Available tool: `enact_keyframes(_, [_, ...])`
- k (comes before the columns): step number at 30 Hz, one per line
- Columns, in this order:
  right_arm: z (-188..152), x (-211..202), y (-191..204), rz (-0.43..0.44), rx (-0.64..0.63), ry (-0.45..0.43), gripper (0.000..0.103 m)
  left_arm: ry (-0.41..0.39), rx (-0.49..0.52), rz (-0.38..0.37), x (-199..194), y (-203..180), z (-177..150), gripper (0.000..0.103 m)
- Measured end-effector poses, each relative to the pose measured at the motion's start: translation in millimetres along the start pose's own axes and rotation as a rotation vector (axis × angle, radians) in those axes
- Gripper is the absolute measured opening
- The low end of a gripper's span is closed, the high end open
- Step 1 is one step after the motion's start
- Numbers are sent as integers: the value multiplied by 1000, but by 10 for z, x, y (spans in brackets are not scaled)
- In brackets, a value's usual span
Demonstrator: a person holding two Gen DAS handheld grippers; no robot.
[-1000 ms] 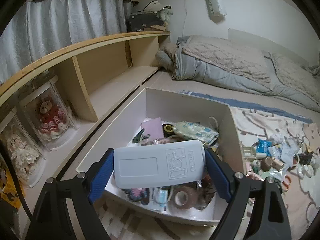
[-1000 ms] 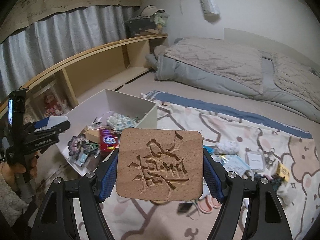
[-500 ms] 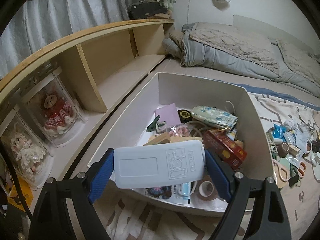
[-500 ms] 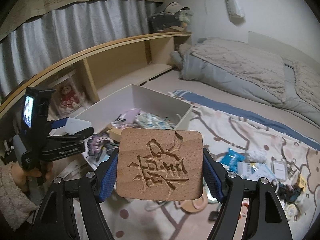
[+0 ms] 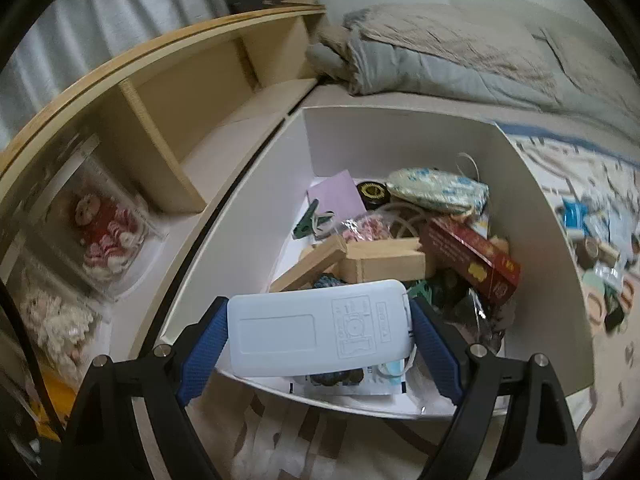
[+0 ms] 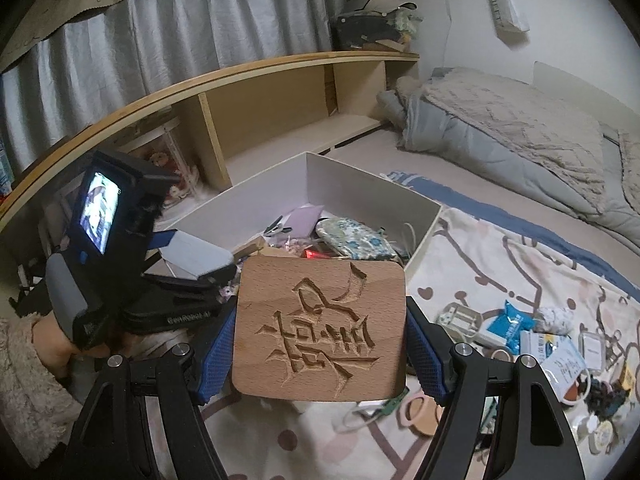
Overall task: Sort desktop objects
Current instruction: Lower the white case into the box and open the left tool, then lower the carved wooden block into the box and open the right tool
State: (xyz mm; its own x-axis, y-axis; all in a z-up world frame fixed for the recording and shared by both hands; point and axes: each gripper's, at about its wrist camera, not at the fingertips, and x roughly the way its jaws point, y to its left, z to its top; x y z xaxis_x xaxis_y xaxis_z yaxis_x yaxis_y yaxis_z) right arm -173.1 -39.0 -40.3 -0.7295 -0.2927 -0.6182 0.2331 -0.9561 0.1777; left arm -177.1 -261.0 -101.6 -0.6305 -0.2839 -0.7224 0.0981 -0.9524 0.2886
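My left gripper point(image 5: 318, 330) is shut on a white remote control point(image 5: 304, 330) and holds it over the near rim of the white storage box point(image 5: 532, 216). The box holds several items, among them wooden blocks point(image 5: 380, 262), a red carton point(image 5: 472, 260) and a floral pouch point(image 5: 440, 194). My right gripper point(image 6: 320, 326) is shut on a carved wooden board point(image 6: 320, 326), held above the patterned blanket, just right of the box point(image 6: 360, 184). The left gripper with the remote point(image 6: 192, 254) shows in the right wrist view, close beside the board.
A wooden shelf point(image 6: 280, 92) with boxed dolls point(image 5: 104, 236) runs along the left. Loose small items point(image 6: 532, 340) lie scattered on the blanket to the right, with tape rings point(image 6: 416, 410) under the board. A grey duvet point(image 6: 520, 128) lies behind.
My left gripper has moved forward and tilted down over the box with the remote. My right gripper has carried the board left, closer to the box and the left gripper.
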Motion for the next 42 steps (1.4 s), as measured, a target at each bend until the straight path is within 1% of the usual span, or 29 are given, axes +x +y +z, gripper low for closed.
enact_keyframes(2, [8,30,24,5,0,0,76,3,47,9,34,-43,-4,88])
enact_keyframes(7, [18,120,38,10,7,9,76,15,125,15,131,-114,-13,88])
enact_keyframes(15, [6,229,-4,3,14,25,76,16,187,-54,182,-148,30,89])
enact_keyframes(23, [23,328,-43,6,43,39,76,45,163,-103,244,-116,18,89])
enact_keyframes(27, [21,375,-65,14,60,51,76,52,145,-111,257,-87,2,94])
enact_keyframes(33, [24,425,-56,14,60,60,76,66,109,-129,283,-33,-18,95])
enact_keyframes(38, [27,476,-35,24,62,70,76,16,116,-85,187,-15,-15,95])
enact_keyframes(42, [24,528,-20,41,74,84,76,-18,51,-64,114,128,12,95])
